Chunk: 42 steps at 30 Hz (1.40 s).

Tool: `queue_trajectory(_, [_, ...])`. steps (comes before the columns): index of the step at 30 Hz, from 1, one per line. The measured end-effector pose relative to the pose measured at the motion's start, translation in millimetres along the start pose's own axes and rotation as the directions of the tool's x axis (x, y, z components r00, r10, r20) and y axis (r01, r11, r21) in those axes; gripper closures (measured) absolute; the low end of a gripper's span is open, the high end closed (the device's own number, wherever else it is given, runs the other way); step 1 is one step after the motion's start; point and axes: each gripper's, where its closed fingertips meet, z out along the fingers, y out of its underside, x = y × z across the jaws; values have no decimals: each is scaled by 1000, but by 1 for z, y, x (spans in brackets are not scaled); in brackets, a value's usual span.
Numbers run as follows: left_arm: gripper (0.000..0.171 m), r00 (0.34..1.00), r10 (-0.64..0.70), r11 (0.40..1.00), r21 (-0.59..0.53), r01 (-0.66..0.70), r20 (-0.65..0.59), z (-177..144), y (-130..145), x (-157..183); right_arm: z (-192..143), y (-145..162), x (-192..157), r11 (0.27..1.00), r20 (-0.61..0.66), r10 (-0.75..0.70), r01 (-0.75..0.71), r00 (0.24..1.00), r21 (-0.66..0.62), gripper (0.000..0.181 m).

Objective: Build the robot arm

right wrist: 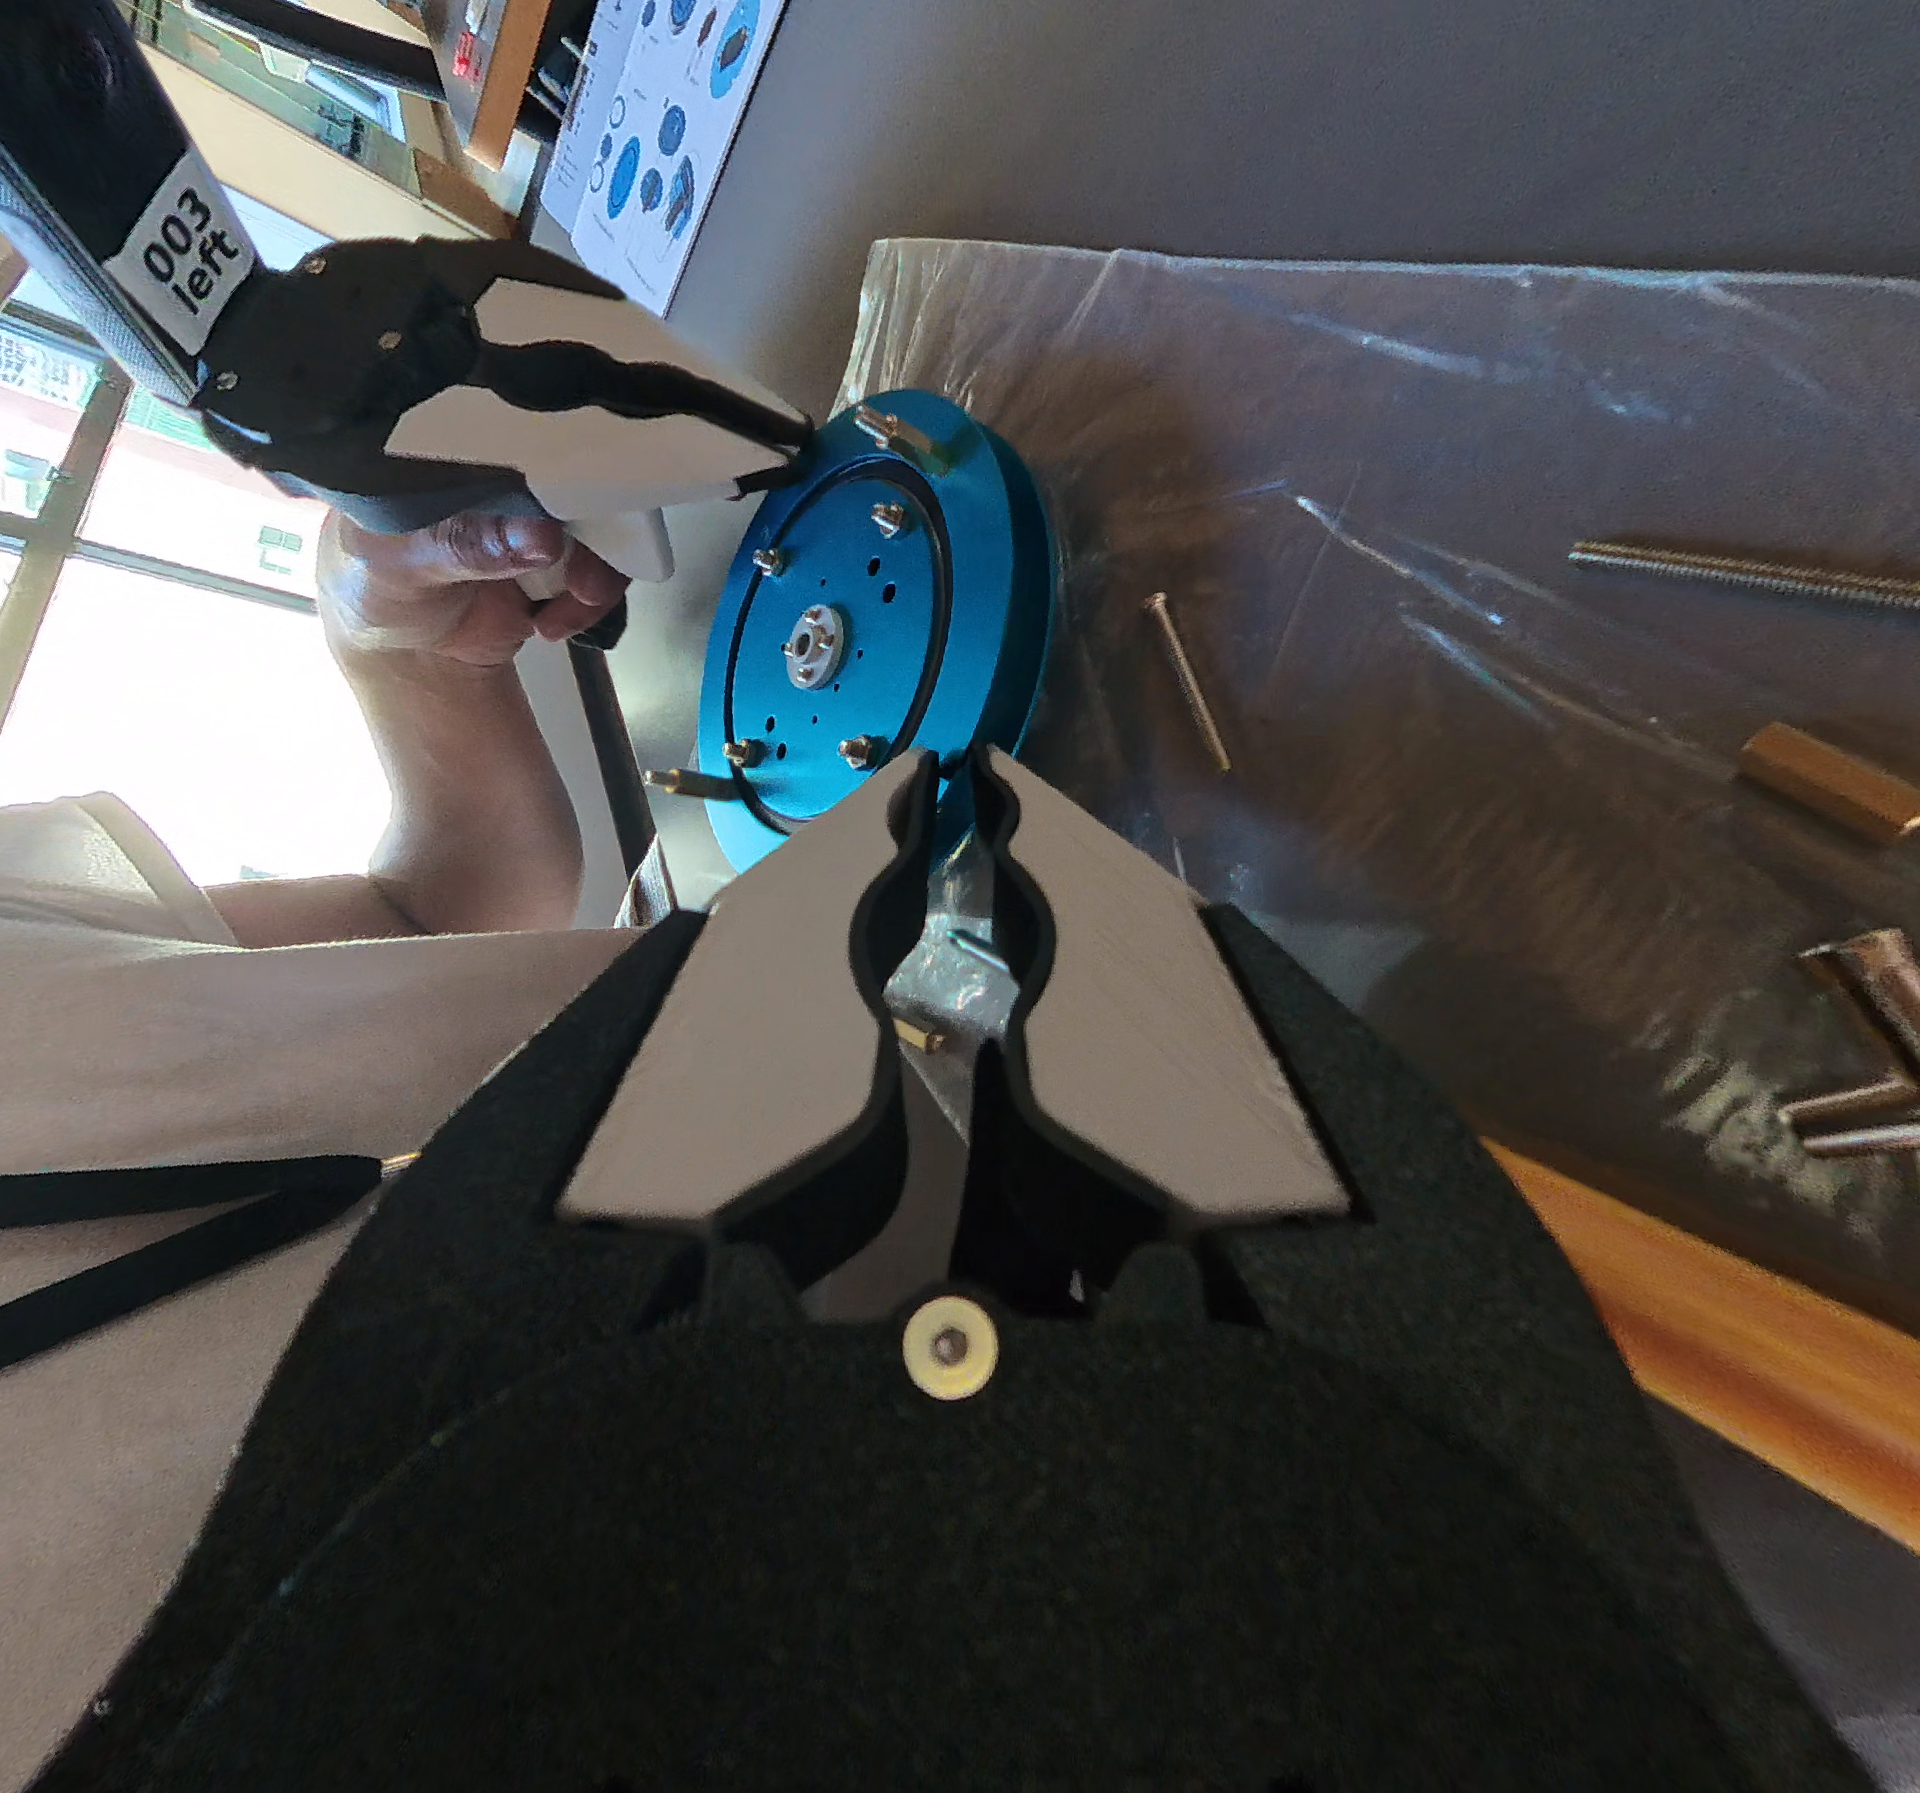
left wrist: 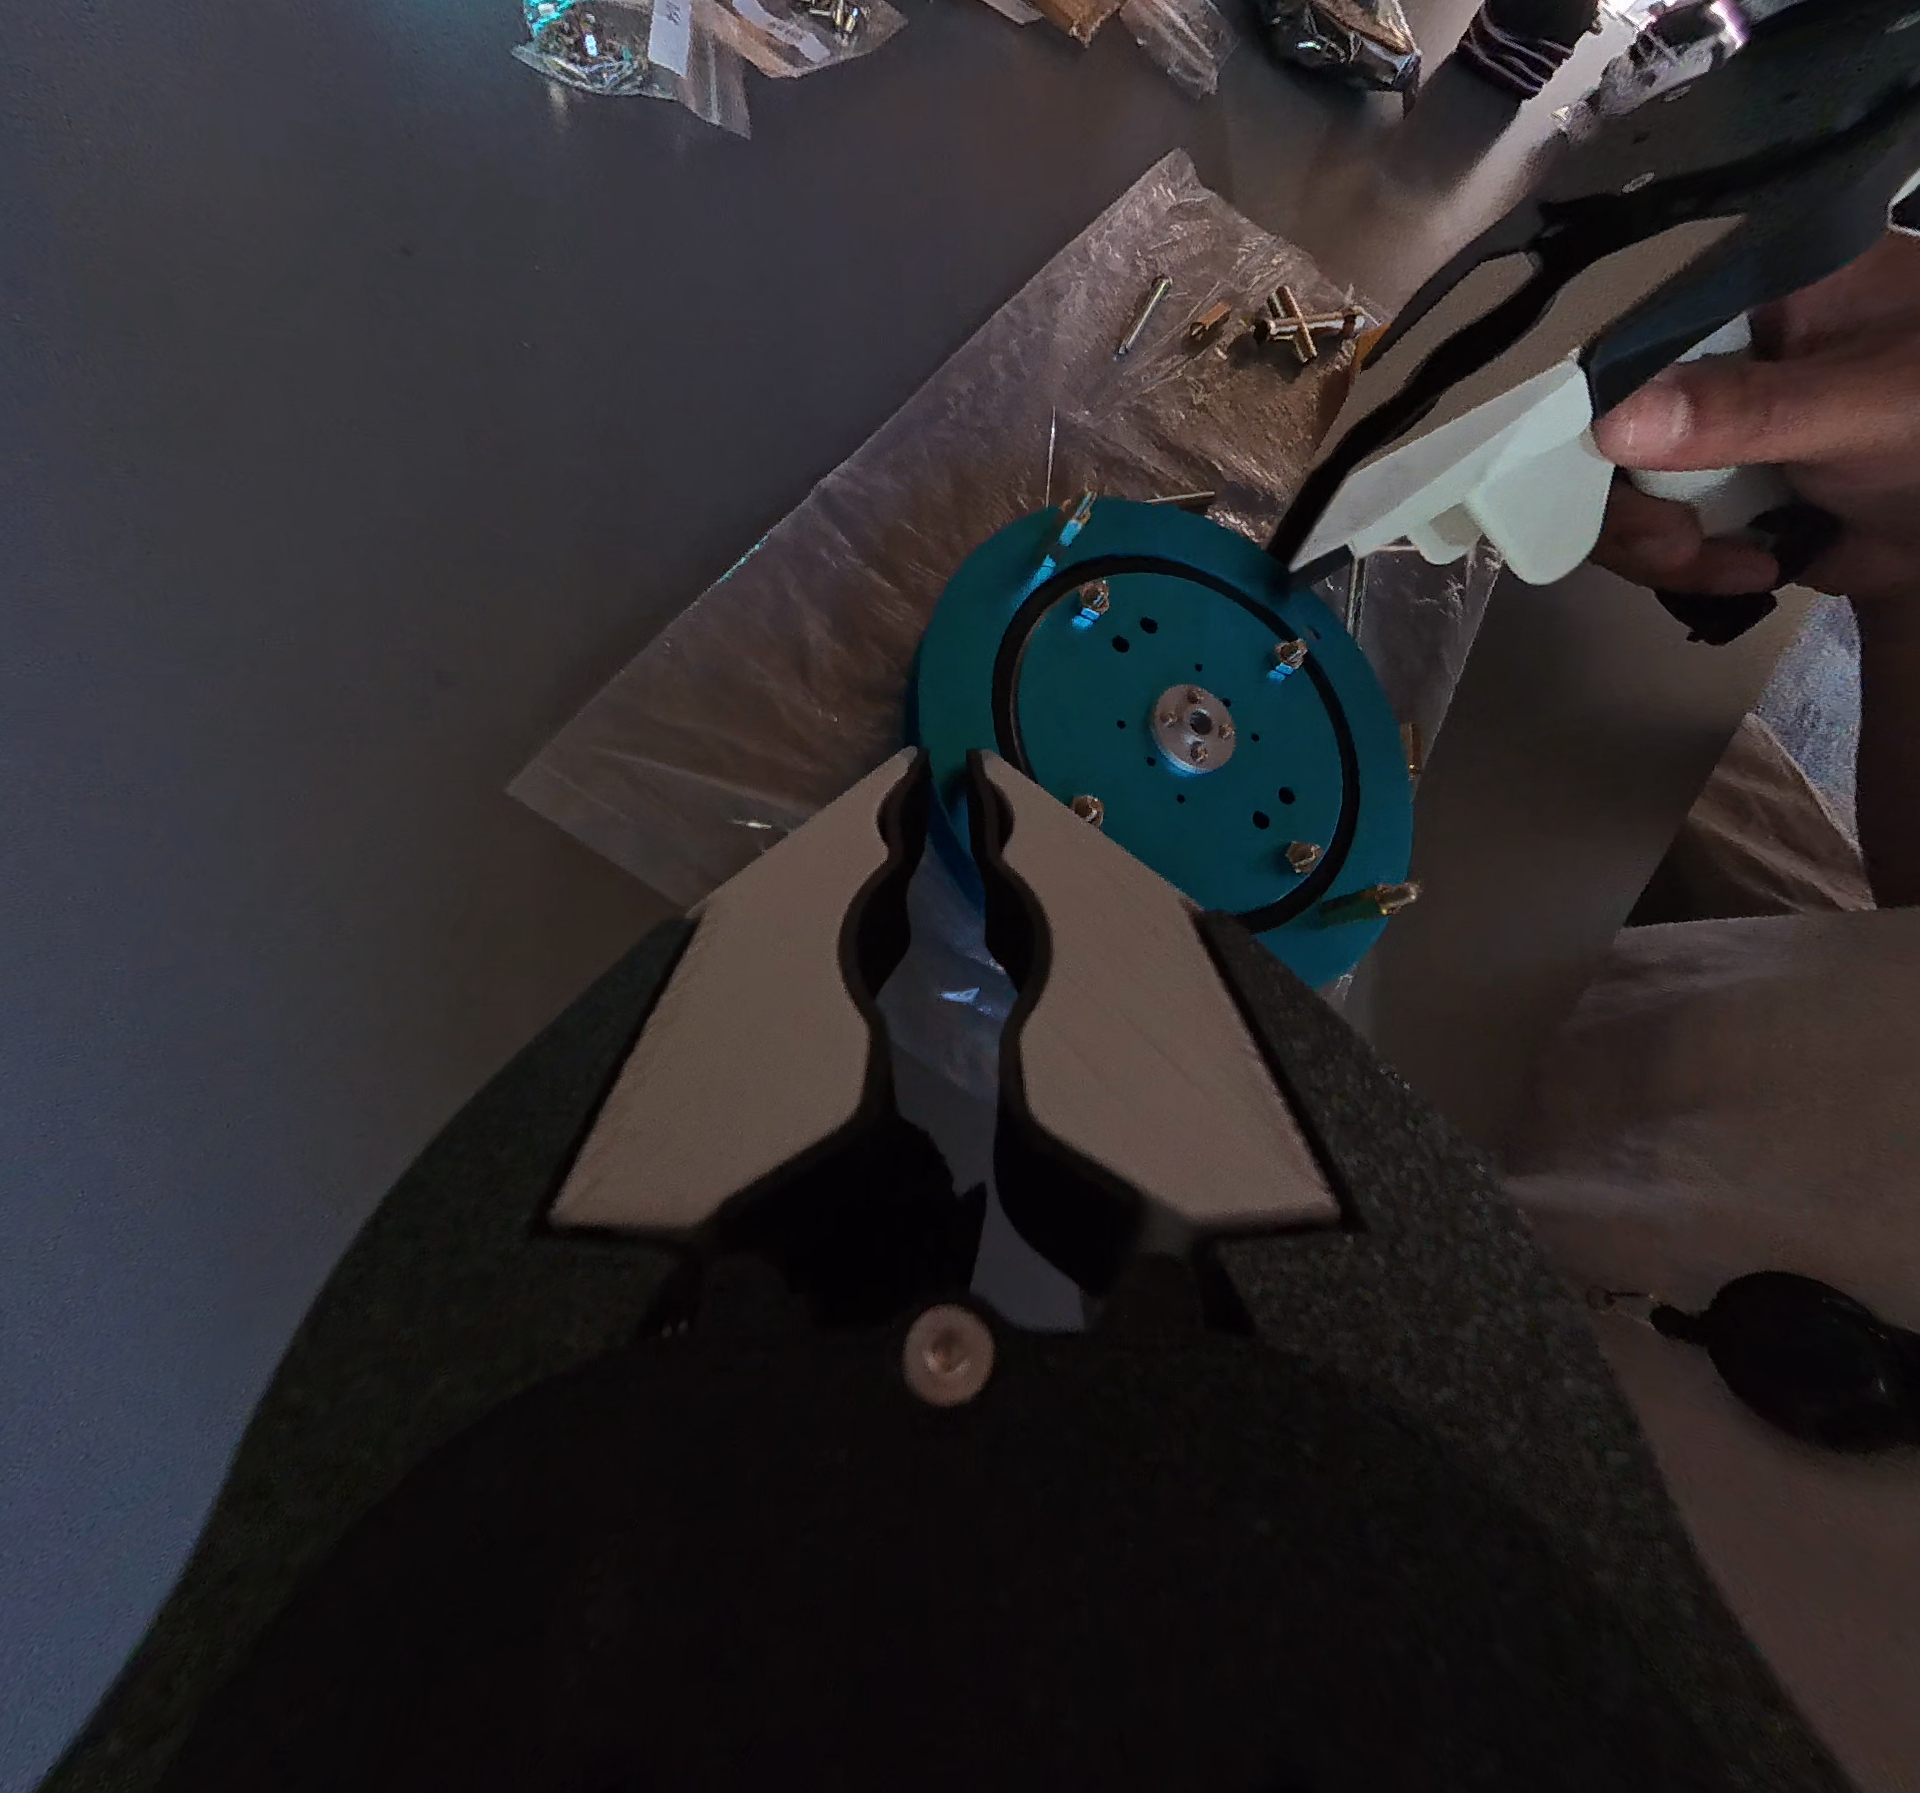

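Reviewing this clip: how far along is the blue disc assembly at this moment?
Done: the blue disc carries a black ring, a silver hub and several brass standoffs. In hand: the left gripper and right gripper pinch opposite sides of its rim. Loose: a long screw, a threaded rod and other metal pieces lie on the plastic sheet.

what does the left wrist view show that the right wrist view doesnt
Only the left wrist view shows the clear bags of small hardware at the far edge of the table and the crossed brass standoffs on the plastic sheet.

Only the right wrist view shows the printed sheet with blue diagrams, a long threaded rod, a long screw and a window behind.

Both show the blue disc with its black ring and silver hub, the left gripper and the right gripper, each with jaws closed on the disc's rim.
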Motion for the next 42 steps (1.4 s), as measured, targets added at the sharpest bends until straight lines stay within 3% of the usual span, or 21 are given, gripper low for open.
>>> queue_trajectory(10, [162, 999, 24, 1000, 0, -24, 30, 0, -1, -2, -11, -1, 4, 999, -17, 6, -5, 1000, 39, 177])
queue_trajectory(15, [158, 999, 0, 999, 46, -1, 34, -18, 2, -2, -26, -15, -14, 985, 5, -116, 114, 993, 126, 169])
queue_trajectory(18, [156, 998, 31, 996, 81, -36, 63, -34, 10, -2, -42, -22, -27, 918, -46, -318, 320, 947, 235, 168])
queue_trajectory(21, [154, 987, 91, 982, 151, -111, 131, -54, 14, 4, -62, -29, -35, 773, -182, -495, 527, 849, 354, 159])
queue_trajectory(24, [149, 972, 123, 967, 196, -162, 200, -73, 21, 21, -77, -25, -44, 665, -291, -565, 635, 772, 392, 160])
queue_trajectory(28, [147, 939, 168, 937, 249, -247, 300, -95, 42, 53, -83, 7, -74, 670, -244, -573, 619, 782, 411, 158])
queue_trajectory(31, [142, 924, 162, 903, 325, -281, 347, -108, 56, 85, -80, 49, -100, 650, -238, -607, 646, 758, 399, 159])
queue_trajectory(33, [133, 925, 159, 888, 361, -287, 344, -112, 70, 108, -74, 86, -113, 648, -240, -623, 663, 745, 374, 160])
queue_trajectory(37, [133, 956, 97, 865, 452, -218, 276, -120, 110, 147, -60, 159, -128, 642, -230, -646, 681, 728, 351, 160])
queue_trajectory(42, [134, 973, 56, 810, 559, -176, 225, -124, 164, 165, -45, 217, -131, 667, -156, -595, 593, 788, 451, 160])
